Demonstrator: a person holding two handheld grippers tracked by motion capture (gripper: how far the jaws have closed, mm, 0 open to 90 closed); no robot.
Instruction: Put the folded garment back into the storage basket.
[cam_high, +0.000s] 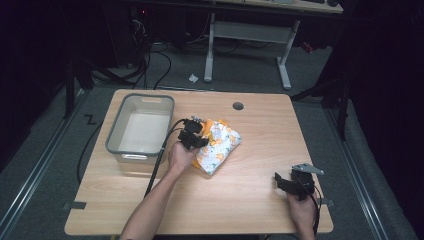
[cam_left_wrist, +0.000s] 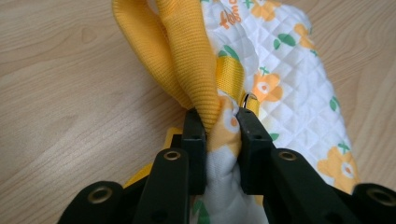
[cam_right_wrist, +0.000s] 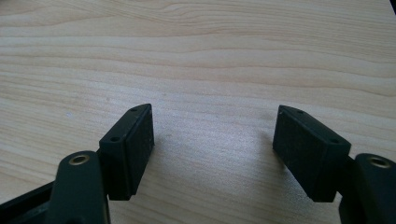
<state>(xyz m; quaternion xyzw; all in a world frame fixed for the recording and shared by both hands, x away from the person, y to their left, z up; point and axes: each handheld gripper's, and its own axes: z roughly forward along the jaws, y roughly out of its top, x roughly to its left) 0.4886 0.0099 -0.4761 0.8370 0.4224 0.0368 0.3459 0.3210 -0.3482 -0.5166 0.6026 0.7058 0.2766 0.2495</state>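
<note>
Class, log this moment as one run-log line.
left gripper: shut on quilted floral cloth pouch | right gripper: open above wooden table | grey plastic tub: empty

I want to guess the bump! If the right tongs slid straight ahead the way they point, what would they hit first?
Probably nothing soon: the right tongs are open, and ahead lies bare wooden table as far as the picture shows.

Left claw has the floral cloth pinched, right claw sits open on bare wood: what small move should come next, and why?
Probably lift the left claw a little and carry the cloth left toward the grey bin. Its jaws are already shut on the yellow trim and printed fabric, the bin sits empty right beside it, and the right claw is open, well away from the cloth.
</note>
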